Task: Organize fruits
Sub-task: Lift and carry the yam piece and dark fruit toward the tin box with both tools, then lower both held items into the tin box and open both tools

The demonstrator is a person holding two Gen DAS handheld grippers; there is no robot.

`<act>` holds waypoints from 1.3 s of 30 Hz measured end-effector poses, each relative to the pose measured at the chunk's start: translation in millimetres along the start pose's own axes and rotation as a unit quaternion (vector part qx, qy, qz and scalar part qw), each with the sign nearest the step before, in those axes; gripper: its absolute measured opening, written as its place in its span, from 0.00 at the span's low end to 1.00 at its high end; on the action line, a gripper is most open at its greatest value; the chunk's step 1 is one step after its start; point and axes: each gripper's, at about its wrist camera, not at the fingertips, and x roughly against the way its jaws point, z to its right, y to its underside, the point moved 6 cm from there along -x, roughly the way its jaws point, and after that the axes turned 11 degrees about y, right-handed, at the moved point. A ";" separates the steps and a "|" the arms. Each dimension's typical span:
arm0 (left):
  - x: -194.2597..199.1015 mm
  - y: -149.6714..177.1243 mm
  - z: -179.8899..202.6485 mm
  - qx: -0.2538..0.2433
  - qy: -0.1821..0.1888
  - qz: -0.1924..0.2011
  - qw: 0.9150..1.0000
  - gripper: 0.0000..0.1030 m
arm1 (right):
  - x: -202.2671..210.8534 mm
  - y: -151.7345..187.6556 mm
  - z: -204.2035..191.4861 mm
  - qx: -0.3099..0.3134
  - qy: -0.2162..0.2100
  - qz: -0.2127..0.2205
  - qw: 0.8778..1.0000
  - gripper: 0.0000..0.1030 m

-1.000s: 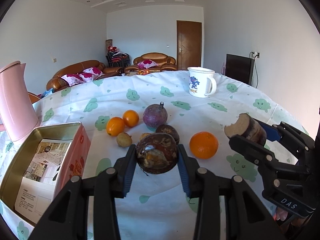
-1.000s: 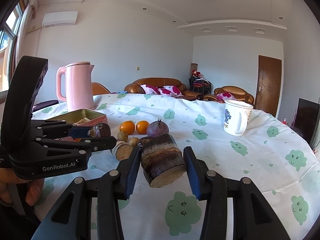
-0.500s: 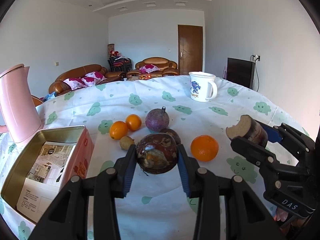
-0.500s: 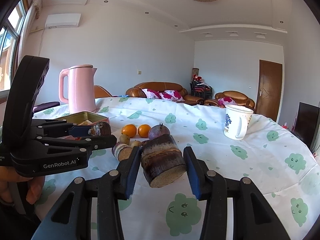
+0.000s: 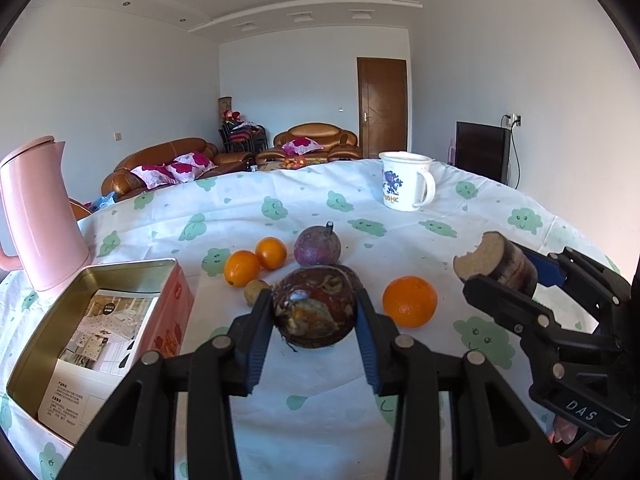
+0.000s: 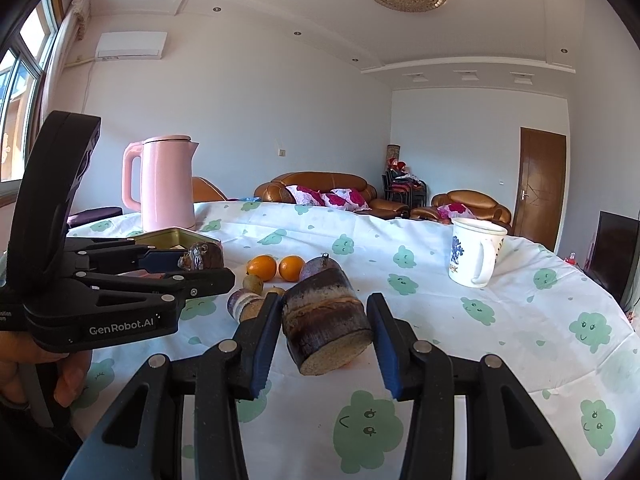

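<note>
Dark round fruit (image 5: 315, 306) pinched tight in the left gripper (image 5: 315, 312), up above the tablecloth (image 5: 320, 364). Just past it, one big orange (image 5: 409, 301), two small oranges (image 5: 256, 262) and a purple fruit (image 5: 317, 246). Open tin box (image 5: 96, 320) on the left.

Brown cane piece (image 6: 326, 316) squeezed in the right gripper (image 6: 326, 322), cut end facing the camera. Pink kettle (image 6: 162, 182) and white mug (image 6: 476, 256) further back.

Ahead of your left gripper (image 5: 315, 312) the fruit cluster (image 5: 272, 258) blocks the straight path; the open tin (image 5: 100, 280) and pink kettle (image 5: 38, 216) wall the left; bare tablecloth (image 6: 500, 344) lies open before the mug (image 6: 474, 256), right.
</note>
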 end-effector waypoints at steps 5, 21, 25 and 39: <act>2.0 -0.1 0.1 -0.003 -0.003 0.004 1.000 0.40 | 2.2 -0.1 -0.8 0.002 -0.003 0.006 1.000 0.45; 5.9 -1.2 -4.2 -0.002 -0.008 0.010 1.000 0.40 | 3.2 -1.7 -1.6 0.001 -0.003 0.012 1.000 0.45; 10.3 -3.0 -10.7 0.000 -0.013 0.013 1.000 0.40 | 3.5 -7.8 -3.2 -0.005 -0.012 0.014 1.000 0.45; 36.7 -10.7 -44.6 0.016 -0.059 0.034 0.998 0.40 | -3.0 -46.2 -29.4 0.017 -0.042 0.029 0.999 0.45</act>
